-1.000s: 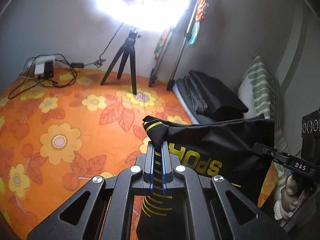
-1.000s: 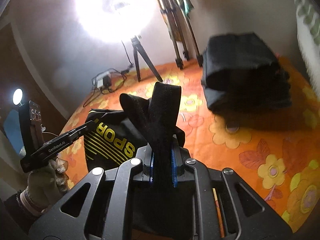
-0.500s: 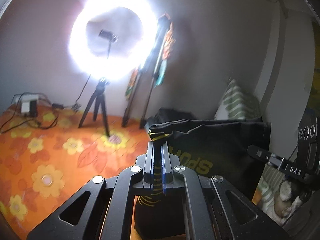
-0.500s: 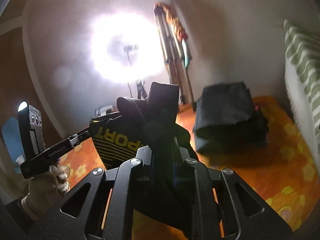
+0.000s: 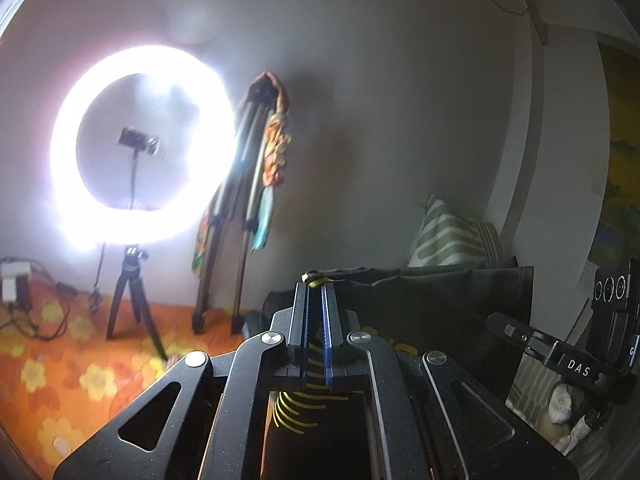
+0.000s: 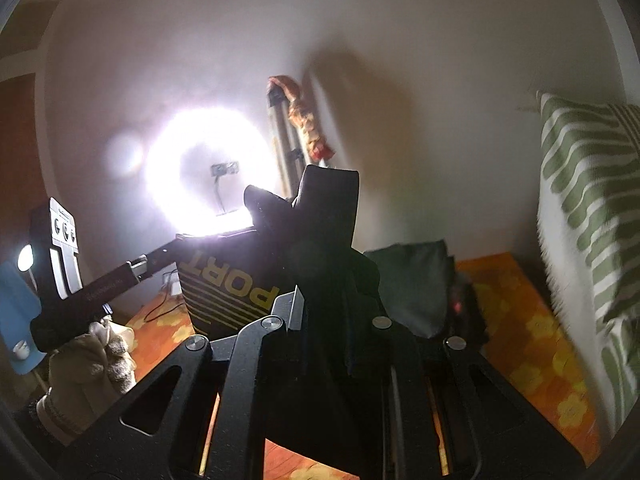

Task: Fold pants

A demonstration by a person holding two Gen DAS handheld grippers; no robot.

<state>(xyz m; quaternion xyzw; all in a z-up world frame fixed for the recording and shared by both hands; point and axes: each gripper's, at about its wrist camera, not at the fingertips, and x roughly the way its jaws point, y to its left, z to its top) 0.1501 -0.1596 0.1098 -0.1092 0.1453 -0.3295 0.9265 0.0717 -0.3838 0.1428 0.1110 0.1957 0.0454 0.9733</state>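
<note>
I hold the black pants [image 5: 440,304] lifted over the orange bedsheet [image 5: 52,376], left gripper [image 5: 316,292] and right gripper [image 6: 324,240] both clamped on them. I should keep the 2 corners level and taut before lowering.

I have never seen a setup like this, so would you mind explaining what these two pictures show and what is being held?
No robot is involved: a person holds a hand-operated two-finger gripper in each hand, and each gripper carries a fisheye camera looking forward along its fingers. One picture comes from the left gripper, the other from the right gripper; the black frame at the bottom of each is the tool itself. Both are shut on the black sports pants with yellow lettering, holding them up in the air, stretched between the two tools. In the right view you also see the left tool from the side, with the gloved hand beneath it. Below lies an orange flowered bedcover, with a ring light on a tripod, a stack of dark folded clothes and a green striped pillow.
</note>
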